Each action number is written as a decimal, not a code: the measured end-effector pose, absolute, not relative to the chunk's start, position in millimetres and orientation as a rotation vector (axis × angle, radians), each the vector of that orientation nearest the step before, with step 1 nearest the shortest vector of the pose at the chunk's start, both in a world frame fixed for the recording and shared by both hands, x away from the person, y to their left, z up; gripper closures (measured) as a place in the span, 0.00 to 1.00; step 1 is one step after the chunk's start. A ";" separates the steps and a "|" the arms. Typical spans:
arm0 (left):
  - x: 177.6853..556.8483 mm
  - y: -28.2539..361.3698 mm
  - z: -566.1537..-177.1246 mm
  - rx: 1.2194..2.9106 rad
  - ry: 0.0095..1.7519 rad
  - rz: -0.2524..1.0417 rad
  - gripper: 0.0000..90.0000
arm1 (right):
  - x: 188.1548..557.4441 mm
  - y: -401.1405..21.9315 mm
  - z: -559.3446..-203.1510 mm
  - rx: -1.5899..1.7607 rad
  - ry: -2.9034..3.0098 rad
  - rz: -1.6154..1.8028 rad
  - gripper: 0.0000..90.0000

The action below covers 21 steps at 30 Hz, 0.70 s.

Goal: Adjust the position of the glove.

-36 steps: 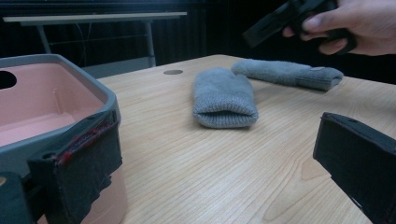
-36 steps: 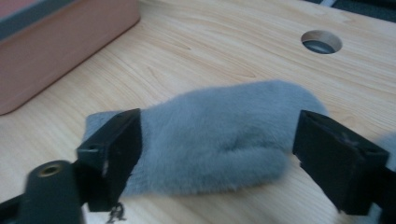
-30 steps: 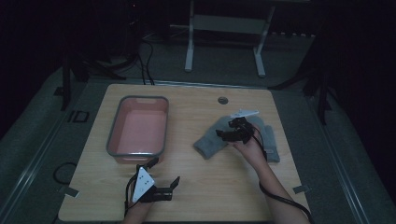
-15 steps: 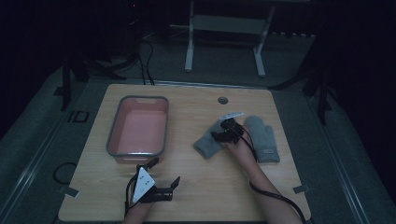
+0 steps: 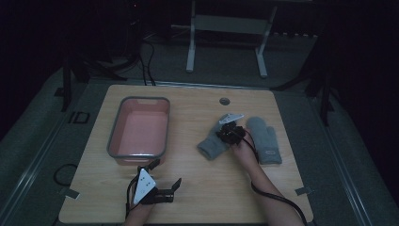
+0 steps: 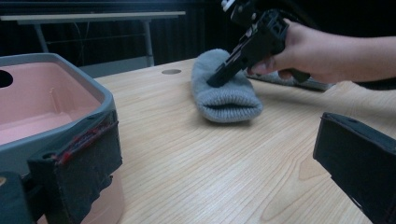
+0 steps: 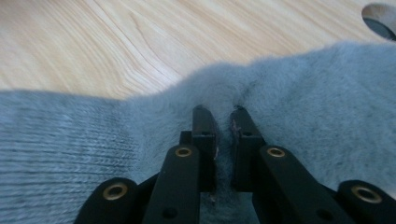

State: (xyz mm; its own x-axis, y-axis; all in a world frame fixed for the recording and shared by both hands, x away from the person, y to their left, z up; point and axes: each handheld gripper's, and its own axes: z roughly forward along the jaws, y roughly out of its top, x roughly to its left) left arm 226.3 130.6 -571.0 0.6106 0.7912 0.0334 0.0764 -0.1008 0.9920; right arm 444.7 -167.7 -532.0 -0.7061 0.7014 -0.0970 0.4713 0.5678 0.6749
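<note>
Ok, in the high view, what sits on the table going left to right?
Pink tray → left gripper → grey mitten pinched by the right gripper → second grey mitten.

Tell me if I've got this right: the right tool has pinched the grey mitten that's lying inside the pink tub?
Not quite. The right tool has pinched a fold of the mitten, but the mitten lies on the bare table, to the right of the pink tub, not inside it. The high view shows this plainly.
</note>
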 end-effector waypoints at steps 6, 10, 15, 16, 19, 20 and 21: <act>226.4 130.5 -571.0 1.577 0.747 0.706 0.01 | 438.5 -173.0 -501.6 0.818 2.487 0.983 0.93; 226.3 130.5 -571.0 1.576 0.748 0.708 0.01 | 422.4 -171.6 -480.4 0.617 2.576 1.084 0.93; 226.1 130.4 -571.0 1.577 0.747 0.710 0.01 | 406.9 -168.0 -474.8 0.472 2.672 1.110 0.93; 226.1 130.4 -571.0 1.577 0.747 0.710 0.01 | 400.1 -167.0 -476.1 0.412 2.712 1.114 0.93; 226.2 130.2 -571.0 1.577 0.746 0.710 0.01 | 396.4 -167.0 -480.2 0.375 2.750 1.118 0.93; 226.2 130.1 -571.0 1.577 0.747 0.711 0.01 | 394.6 -167.1 -487.0 0.345 2.778 1.096 0.93; 226.2 130.1 -571.0 1.578 0.747 0.711 0.01 | 394.6 -167.1 -487.0 0.345 2.778 1.096 0.93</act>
State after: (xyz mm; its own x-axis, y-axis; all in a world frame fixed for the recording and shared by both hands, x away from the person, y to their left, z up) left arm 226.2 130.1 -571.0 0.6081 0.7930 0.0365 0.0753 -0.1034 0.9918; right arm 394.6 -167.1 -487.0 -0.9646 0.2605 -0.0417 0.1619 0.7092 0.6861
